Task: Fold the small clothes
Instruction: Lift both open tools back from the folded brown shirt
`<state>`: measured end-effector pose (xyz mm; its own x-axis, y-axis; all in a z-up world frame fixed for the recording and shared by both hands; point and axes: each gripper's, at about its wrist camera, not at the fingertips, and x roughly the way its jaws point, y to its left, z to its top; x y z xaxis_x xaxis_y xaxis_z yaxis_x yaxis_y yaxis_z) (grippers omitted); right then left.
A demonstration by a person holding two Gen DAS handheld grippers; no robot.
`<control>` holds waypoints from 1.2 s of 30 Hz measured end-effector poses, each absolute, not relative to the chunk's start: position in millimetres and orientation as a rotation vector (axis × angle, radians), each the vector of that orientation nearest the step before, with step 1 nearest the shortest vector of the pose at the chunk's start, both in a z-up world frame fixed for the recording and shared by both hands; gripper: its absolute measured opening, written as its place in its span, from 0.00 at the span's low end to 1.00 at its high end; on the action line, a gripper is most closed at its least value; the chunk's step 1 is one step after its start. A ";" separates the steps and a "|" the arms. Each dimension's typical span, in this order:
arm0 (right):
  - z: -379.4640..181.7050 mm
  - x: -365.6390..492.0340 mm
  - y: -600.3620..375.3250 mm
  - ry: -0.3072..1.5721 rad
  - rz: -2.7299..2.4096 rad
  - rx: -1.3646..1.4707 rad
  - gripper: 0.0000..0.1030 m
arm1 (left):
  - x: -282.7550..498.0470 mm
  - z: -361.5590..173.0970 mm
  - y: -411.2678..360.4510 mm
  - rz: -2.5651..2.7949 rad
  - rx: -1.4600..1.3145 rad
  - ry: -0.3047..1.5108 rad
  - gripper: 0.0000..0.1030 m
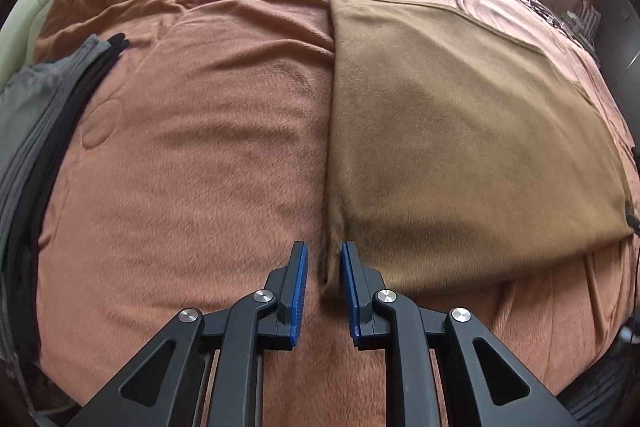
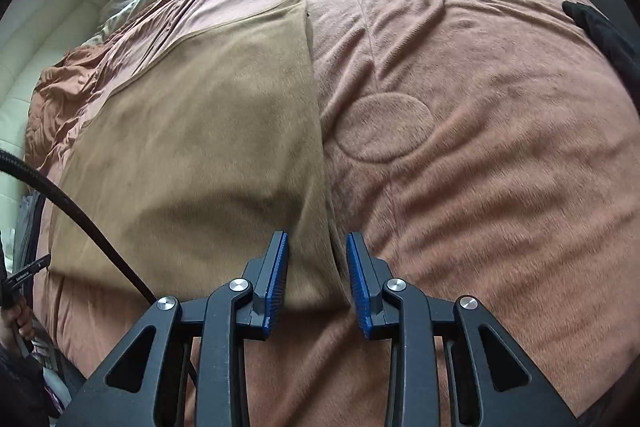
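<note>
A tan fleece cloth [image 1: 460, 131] lies flat, folded into a rectangle, on the orange-brown bedspread [image 1: 200, 147]. My left gripper [image 1: 324, 255] is open, and its blue pads straddle the cloth's near left corner, which bunches up between them. In the right wrist view the same tan cloth [image 2: 200, 131] fills the left half. My right gripper [image 2: 317, 243] is open wider, with the cloth's near right corner and edge lying between its fingers. Neither pair of pads presses on the fabric.
A stack of grey and black clothes [image 1: 36, 131] sits at the bed's left edge. A black garment [image 2: 600, 31] lies at the far right of the bedspread [image 2: 480, 187]. A black cable [image 2: 80, 215] crosses the tan cloth. A person's hand [image 2: 20, 315] shows at lower left.
</note>
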<state>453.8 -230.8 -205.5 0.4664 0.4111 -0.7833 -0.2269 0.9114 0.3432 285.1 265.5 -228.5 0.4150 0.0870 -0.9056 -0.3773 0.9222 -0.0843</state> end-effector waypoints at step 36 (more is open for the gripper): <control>-181.3 392.7 -138.9 0.849 0.688 0.089 0.27 | 345.7 -217.4 112.5 0.062 -0.305 1.008 0.19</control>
<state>392.7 -138.9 -181.3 0.4601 0.5925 -0.6613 -0.5238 0.7825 0.3366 345.7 112.5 -217.4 0.5357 -0.0893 -0.8397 -0.1910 0.9558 -0.2235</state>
